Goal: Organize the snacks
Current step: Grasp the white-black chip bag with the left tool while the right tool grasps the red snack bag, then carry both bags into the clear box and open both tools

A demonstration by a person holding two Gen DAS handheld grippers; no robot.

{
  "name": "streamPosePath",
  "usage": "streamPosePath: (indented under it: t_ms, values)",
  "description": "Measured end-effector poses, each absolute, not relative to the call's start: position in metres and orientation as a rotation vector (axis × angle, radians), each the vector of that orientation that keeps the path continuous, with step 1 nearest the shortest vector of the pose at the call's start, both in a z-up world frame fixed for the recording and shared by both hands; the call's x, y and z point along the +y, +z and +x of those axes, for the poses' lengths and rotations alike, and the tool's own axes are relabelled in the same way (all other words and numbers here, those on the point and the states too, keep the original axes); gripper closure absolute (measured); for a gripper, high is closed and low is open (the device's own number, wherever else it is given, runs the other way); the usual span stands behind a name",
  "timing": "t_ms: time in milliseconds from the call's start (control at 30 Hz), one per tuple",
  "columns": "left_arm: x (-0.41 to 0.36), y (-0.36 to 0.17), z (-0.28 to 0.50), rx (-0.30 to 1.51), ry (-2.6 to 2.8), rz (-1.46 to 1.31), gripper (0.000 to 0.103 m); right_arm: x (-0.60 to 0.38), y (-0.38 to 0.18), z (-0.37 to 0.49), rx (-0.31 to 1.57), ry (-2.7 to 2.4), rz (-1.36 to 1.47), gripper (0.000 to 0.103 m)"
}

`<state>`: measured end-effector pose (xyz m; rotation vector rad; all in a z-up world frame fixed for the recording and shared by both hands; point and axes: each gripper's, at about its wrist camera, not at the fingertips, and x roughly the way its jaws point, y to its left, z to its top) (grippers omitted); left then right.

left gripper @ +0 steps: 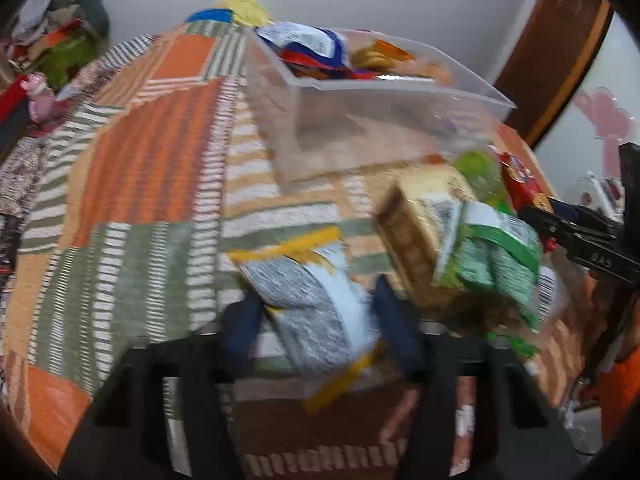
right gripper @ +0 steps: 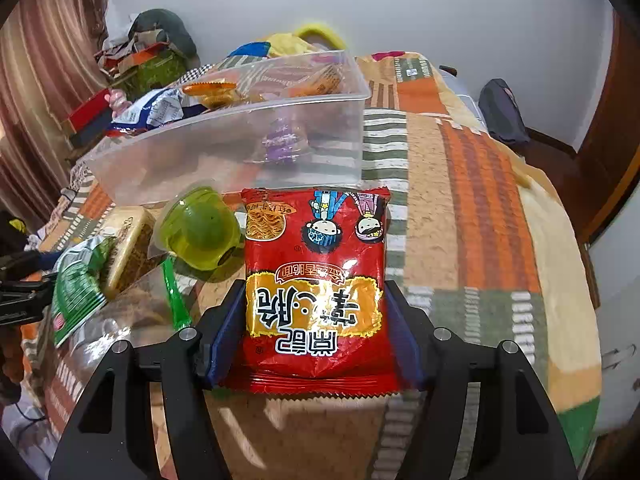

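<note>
My left gripper (left gripper: 316,308) is shut on a silver and yellow snack packet (left gripper: 316,304), lifted above the bed; the view is blurred. My right gripper (right gripper: 316,320) is shut on a red noodle snack packet (right gripper: 316,280) that rests on the bedspread. A clear plastic bin (right gripper: 240,148) with several snacks inside stands just beyond both; it also shows in the left wrist view (left gripper: 380,120). A green jelly cup (right gripper: 200,228), a cracker pack (right gripper: 128,240) and a green packet (right gripper: 76,292) lie left of the red packet. The right gripper shows at the right edge of the left wrist view (left gripper: 580,236).
A patchwork orange, green and white bedspread (right gripper: 480,200) covers the bed. Clutter and a green bag (right gripper: 156,68) sit at the far left. A dark bag (right gripper: 500,112) lies at the far right. A wooden door frame (left gripper: 556,48) stands behind the bin.
</note>
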<state>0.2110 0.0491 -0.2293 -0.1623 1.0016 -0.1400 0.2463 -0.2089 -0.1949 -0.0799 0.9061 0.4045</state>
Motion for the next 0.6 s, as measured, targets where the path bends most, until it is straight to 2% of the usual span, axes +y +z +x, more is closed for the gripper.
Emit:
streamPosePath:
  t_ms: [67, 267, 600]
  values:
    - [0.047, -0.228, 0.210, 0.994, -0.133, -0.147, 0.061, -0.213, -0.192, 0.243, 0.898, 0.398, -0.075, 0.041]
    - [0.047, -0.215, 0.209, 0.971, -0.126, -0.131, 0.066, -0.219, -0.176, 0.242, 0.862, 0.390, -0.040, 0.041]
    - [0.053, -0.164, 0.219, 0.850, -0.122, -0.122, 0.067, -0.213, -0.142, 0.246, 0.756, 0.400, -0.018, 0.041]
